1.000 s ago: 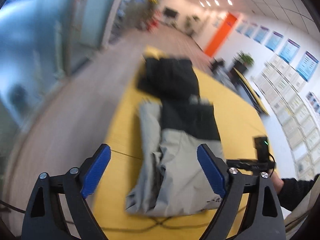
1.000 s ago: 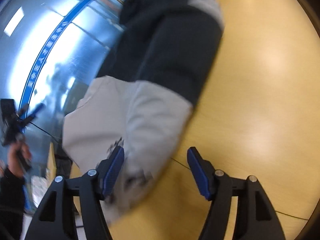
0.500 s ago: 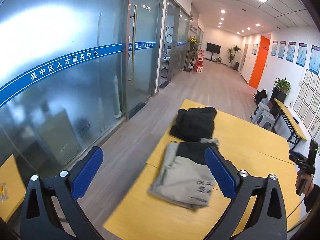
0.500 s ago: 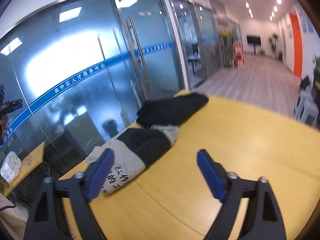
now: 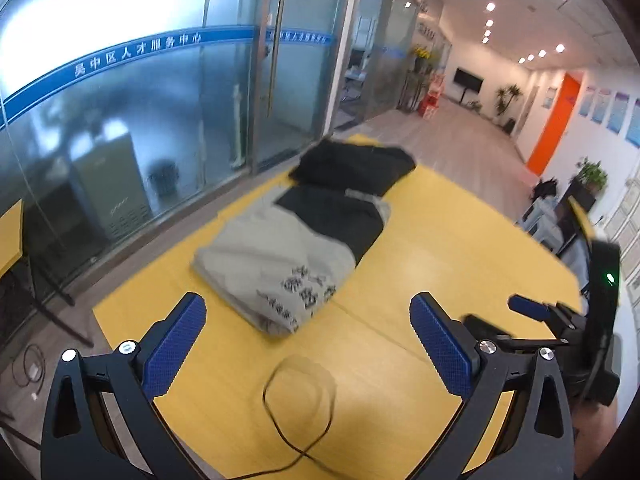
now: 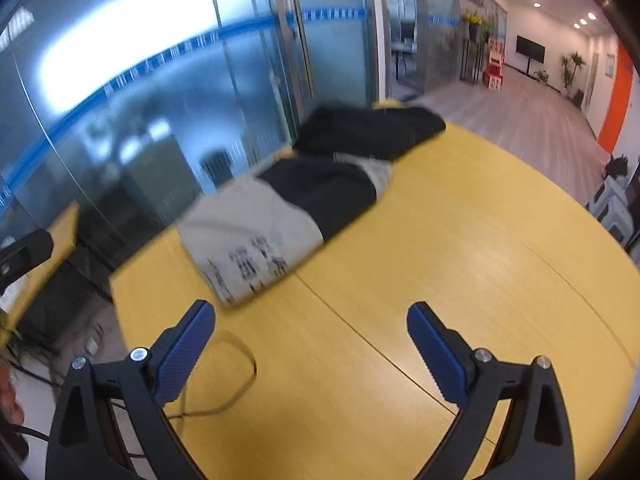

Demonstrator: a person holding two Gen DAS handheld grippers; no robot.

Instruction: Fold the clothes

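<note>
A folded grey and black garment [image 5: 288,248] [image 6: 276,216] with dark print lies flat on the yellow table [image 5: 440,248] [image 6: 460,240]. Just beyond it rests a black garment [image 5: 356,166] [image 6: 368,130]. My left gripper [image 5: 308,304] hovers open above the table, short of the grey garment's near edge, with nothing between its blue pads. My right gripper [image 6: 311,307] is likewise back from the garment; its jaws are opening and hold nothing. In the left wrist view, part of the right gripper [image 5: 532,312] shows at the right edge.
A thin dark cable [image 5: 300,392] [image 6: 240,380] loops on the table near me. A glass wall with a blue stripe [image 5: 160,80] runs along the table's left side. Stools and a desk [image 5: 560,220] stand to the right, with a corridor beyond.
Both grippers have drawn back and up from the grey garment, which now lies farther off. The right jaws, earlier around the garment's grey edge, have widened and let it go.
</note>
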